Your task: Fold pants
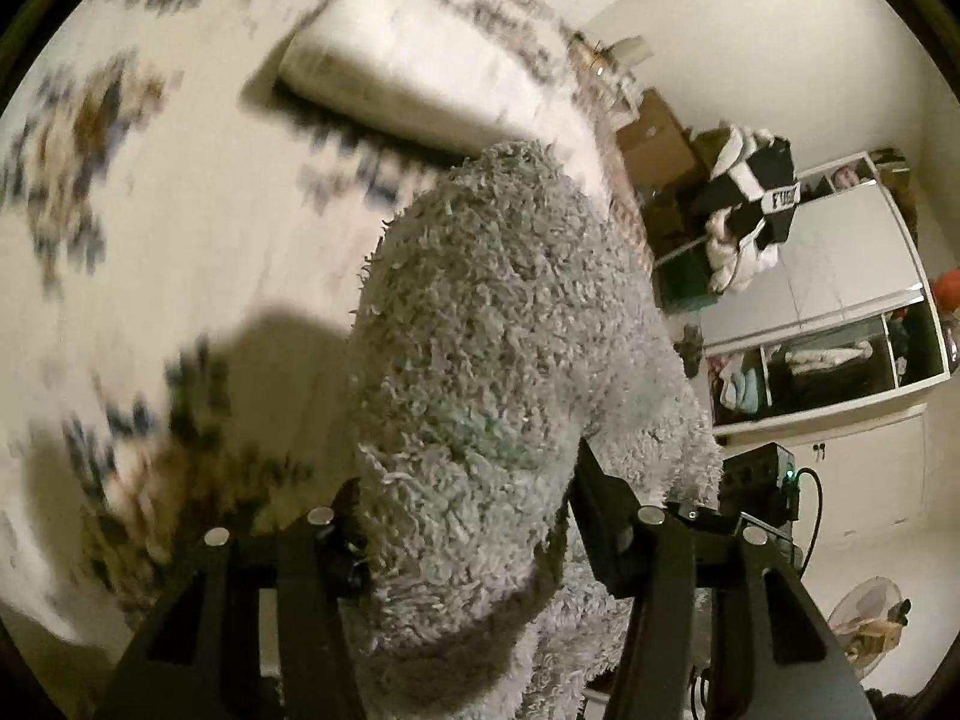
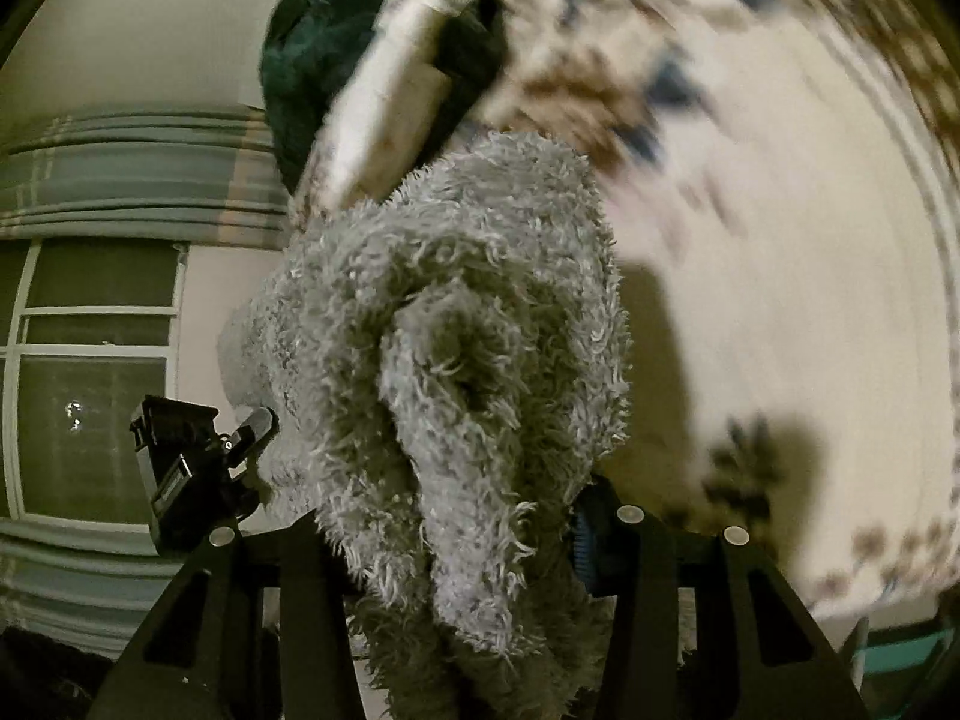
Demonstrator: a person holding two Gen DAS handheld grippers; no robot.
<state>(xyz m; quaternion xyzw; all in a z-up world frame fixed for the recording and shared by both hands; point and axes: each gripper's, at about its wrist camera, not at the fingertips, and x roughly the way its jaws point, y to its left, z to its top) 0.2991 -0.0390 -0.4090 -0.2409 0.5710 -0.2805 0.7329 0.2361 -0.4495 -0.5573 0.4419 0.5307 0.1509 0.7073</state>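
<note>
The pants (image 1: 498,360) are grey, thick and fluffy. In the left wrist view they bulge up between the fingers and fill the middle of the frame, lifted above the bed. My left gripper (image 1: 468,516) is shut on them; its fingertips are buried in the pile. In the right wrist view the same pants (image 2: 456,360) bunch in a folded lump between the fingers. My right gripper (image 2: 462,528) is shut on them too. The other gripper (image 2: 186,468) shows at the left, also against the fabric.
A bed with a white, blue and brown patterned cover (image 1: 180,228) lies below. A white pillow (image 1: 408,72) sits at its head. A dark green garment (image 2: 324,42) lies at the bed's edge. A wardrobe (image 1: 840,300), clothes pile (image 1: 750,198) and window (image 2: 90,372) stand around.
</note>
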